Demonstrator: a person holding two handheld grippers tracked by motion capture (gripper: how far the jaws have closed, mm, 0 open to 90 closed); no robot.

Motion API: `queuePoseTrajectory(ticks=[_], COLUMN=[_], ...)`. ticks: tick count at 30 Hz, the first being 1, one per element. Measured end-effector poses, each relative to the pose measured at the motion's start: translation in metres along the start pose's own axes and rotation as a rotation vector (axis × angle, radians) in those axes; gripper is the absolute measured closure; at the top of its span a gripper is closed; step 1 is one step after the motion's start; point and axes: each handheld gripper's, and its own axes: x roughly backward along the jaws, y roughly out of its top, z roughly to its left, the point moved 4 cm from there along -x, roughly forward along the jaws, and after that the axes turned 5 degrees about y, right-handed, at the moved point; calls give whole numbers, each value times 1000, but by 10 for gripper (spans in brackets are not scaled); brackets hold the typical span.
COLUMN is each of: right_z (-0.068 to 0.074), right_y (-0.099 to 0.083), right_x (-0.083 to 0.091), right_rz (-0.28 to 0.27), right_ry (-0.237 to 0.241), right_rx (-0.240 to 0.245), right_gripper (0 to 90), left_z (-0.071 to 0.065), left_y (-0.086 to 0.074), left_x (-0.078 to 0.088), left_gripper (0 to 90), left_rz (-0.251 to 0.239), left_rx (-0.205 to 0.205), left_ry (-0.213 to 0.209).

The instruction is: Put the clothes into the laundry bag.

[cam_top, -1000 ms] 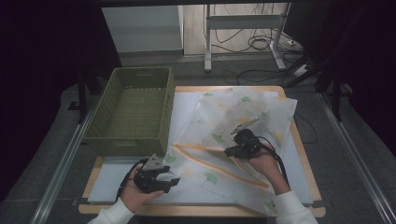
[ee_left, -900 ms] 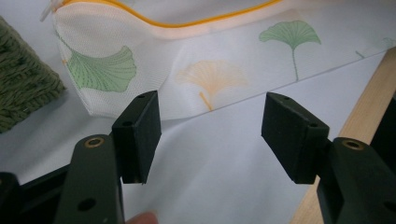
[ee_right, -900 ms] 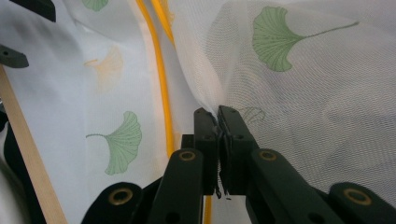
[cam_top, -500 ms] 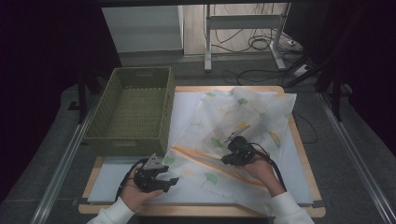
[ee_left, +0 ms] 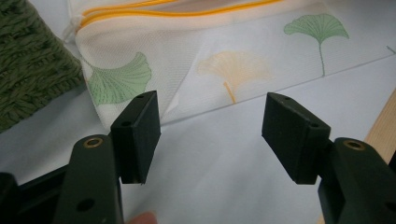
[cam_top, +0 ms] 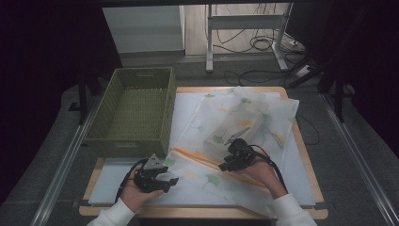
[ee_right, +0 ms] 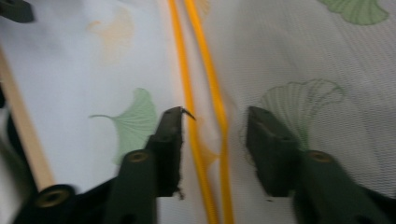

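The wooden board (cam_top: pixel 301 155) serves as landmark. At its near left corner, the left gripper (cam_top: pixel 168 181) rests in the person's left hand (cam_top: pixel 136 195), over the pale sheet (cam_top: pixel 113 188) that covers the board. Its 2 jaws stand apart with nothing between them; in the left gripper view they frame bare sheet, with the near left corner of the mesh bag (ee_left: pixel 224 60) just beyond the tips.

Toward the board's near right, the right gripper (cam_top: pixel 225 165) sits in the right hand (cam_top: pixel 261 172) on top of the mesh bag (cam_top: pixel 226 136). Its jaws have just been opening, and in the right gripper view they stand apart, straddling the orange zipper (ee_right: pixel 205 135), whose 2 bands run between the pads without being pinched. In the high view, the orange zipper (cam_top: pixel 197 157) crosses the bag slantwise.

The mesh bag, white with green and yellow ginkgo leaves, lies spread across the middle and right of the board, its far part rumpled and reaching the board's far edge.

At the board's far left stands the green woven basket (cam_top: pixel 106 117), upright, beside the bag.
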Motion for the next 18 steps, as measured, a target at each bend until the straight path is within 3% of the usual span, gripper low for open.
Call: queuePoseTrajectory(ticks=[10,18], right_z=[-2,-1], right_y=[5,-8], right_x=[18,32], right_rz=[-123,-197], right_ry=[-55,-117], right_rx=[-8,-14], right_gripper=[394,329], left_z=[2,7], left_y=[3,3], left_x=[4,7], left_gripper=[354,319], left_rz=[-40,-71], left_rx=[19,29], left_ry=[9,27])
